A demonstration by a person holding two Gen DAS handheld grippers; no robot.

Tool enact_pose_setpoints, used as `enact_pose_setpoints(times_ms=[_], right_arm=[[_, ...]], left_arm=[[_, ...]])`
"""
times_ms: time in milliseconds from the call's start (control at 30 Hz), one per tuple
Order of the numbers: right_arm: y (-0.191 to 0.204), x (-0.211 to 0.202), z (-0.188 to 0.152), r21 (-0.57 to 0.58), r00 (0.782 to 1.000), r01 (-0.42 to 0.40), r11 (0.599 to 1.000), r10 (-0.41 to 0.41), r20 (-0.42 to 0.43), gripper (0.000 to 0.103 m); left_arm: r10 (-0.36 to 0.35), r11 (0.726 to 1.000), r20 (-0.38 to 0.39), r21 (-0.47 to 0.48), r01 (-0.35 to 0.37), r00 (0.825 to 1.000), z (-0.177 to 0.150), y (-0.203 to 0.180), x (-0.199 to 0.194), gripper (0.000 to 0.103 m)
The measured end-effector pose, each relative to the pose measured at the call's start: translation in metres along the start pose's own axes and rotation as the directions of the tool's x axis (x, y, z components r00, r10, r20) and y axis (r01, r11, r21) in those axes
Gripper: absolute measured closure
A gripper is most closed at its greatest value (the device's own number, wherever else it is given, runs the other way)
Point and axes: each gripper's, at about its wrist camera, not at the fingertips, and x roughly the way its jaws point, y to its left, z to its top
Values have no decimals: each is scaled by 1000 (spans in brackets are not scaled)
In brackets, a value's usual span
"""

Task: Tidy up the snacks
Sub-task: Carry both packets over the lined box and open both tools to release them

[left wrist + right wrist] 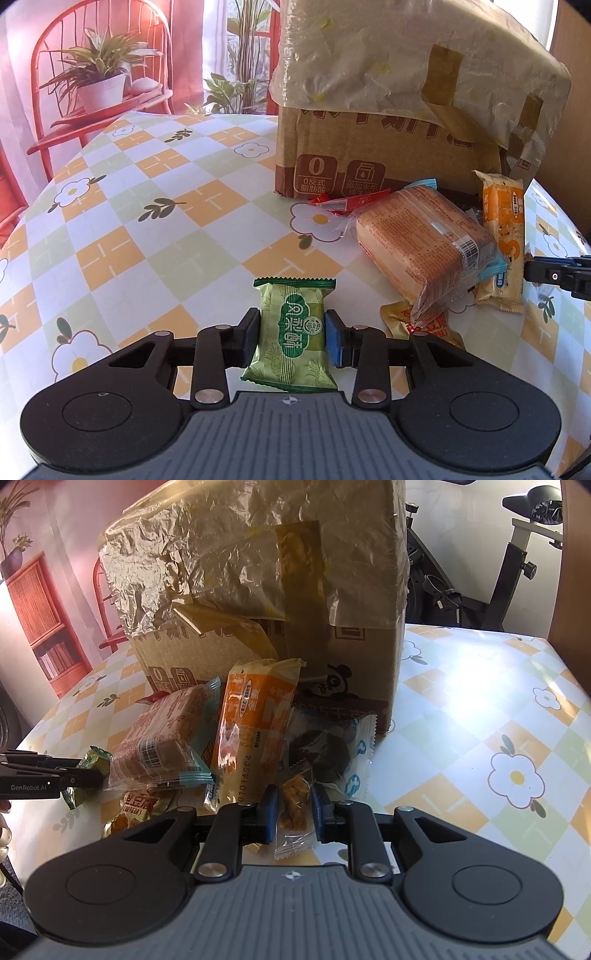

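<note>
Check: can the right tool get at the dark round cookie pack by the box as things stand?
Probably not yet. The right tool is shut on a small clear snack packet, so it's occupied. The dark cookie pack lies just ahead, with nothing over it, against the cardboard box.

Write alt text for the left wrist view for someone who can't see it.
The left gripper is closed on a green snack packet above a floral checked tablecloth. To its right, more snacks, including a wrapped bread pack, lie before a taped cardboard box.
</note>
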Motion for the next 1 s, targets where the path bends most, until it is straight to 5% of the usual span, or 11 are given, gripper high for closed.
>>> enact_pose_setpoints(times_ms=[300,533,1000], right_arm=[[-10,-21,11,33,996,14,999,-16,83,82],[-9,-47,37,5,982,29,1000,-30,186,82],[15,-92,125,-101,897,24,995,24,442,82]], left_arm=[[14,999,133,-40,-9,991,34,-1,-27,64],[-13,998,263,-55,28,965,79,-9,-55,64],[-41,999,461,-13,53,886,155,-36,-93,64]])
